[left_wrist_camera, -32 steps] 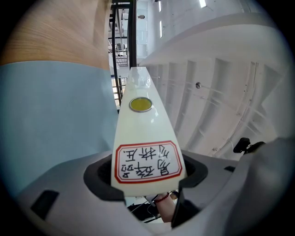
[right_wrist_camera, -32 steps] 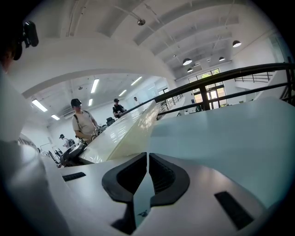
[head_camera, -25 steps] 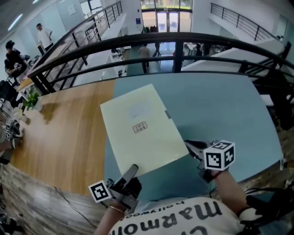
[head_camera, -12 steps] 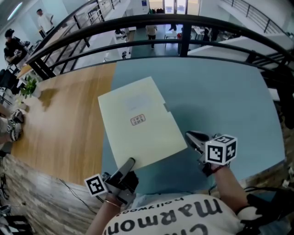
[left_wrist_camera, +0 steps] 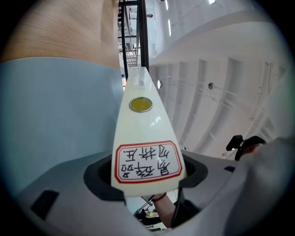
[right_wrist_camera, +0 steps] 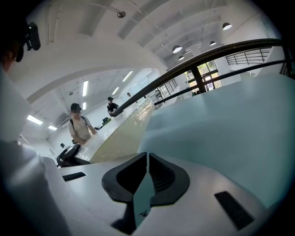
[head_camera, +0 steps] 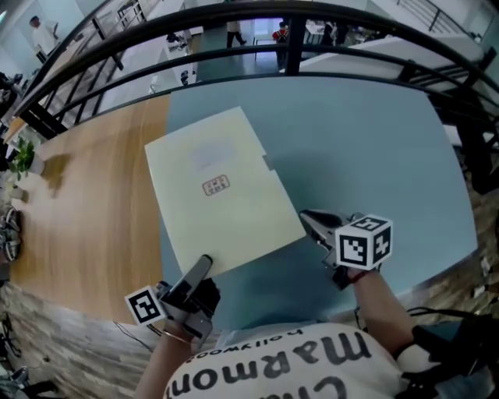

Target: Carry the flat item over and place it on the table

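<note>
A flat cream folder (head_camera: 218,195) with a small red-bordered label hangs over the seam between the blue table (head_camera: 366,140) and the wooden top (head_camera: 86,203). My left gripper (head_camera: 201,265) is shut on its near corner. In the left gripper view the folder (left_wrist_camera: 143,133) runs edge-on out from between the jaws of the left gripper (left_wrist_camera: 145,173). My right gripper (head_camera: 308,220) is shut and empty, its tips just off the folder's near right corner. In the right gripper view the right gripper (right_wrist_camera: 147,159) has nothing in it, and the folder (right_wrist_camera: 122,133) lies to its left.
A dark curved railing (head_camera: 288,12) bounds the far side of the tables, with a lower floor and people beyond. A small plant (head_camera: 23,160) stands at the left end of the wooden top. A person (right_wrist_camera: 80,126) stands beyond the folder.
The folder and both grippers have drifted a little left and up in the head view. Neither grip has changed.
</note>
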A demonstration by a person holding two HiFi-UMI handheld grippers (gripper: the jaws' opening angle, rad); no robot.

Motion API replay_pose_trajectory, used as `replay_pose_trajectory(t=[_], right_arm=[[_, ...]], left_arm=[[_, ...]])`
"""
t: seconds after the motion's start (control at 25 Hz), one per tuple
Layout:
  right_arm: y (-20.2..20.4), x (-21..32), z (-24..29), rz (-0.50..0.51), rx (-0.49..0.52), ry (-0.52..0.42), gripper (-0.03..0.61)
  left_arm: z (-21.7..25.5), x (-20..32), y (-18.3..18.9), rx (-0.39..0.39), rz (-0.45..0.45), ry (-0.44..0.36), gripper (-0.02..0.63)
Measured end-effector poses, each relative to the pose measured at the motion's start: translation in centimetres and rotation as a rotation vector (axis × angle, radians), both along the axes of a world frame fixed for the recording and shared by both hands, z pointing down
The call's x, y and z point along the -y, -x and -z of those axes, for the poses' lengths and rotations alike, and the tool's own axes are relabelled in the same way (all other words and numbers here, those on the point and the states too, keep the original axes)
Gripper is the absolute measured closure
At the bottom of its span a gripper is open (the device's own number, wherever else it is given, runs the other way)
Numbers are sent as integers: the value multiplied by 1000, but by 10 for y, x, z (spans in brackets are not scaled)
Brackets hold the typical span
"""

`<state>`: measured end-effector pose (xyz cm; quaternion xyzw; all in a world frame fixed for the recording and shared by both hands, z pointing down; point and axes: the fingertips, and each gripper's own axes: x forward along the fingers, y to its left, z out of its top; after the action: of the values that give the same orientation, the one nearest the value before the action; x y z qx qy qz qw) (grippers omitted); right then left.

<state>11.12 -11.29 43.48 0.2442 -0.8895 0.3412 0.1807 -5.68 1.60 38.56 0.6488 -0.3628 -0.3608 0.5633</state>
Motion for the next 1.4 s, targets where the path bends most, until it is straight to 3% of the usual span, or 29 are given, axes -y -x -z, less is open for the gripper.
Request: replay_pose_trajectory(t=[0.24, 0.88, 1.4], right_arm=[[44, 11, -12, -31, -8, 17, 535], [89, 36, -29, -83, -47, 59, 535], [115, 55, -48, -105, -150, 66, 535]], left_arm=[[-11, 18, 49, -11, -31, 12, 324], [-30, 64, 98, -51, -101, 36, 322], [-56, 113, 134, -10, -209, 9, 322]])
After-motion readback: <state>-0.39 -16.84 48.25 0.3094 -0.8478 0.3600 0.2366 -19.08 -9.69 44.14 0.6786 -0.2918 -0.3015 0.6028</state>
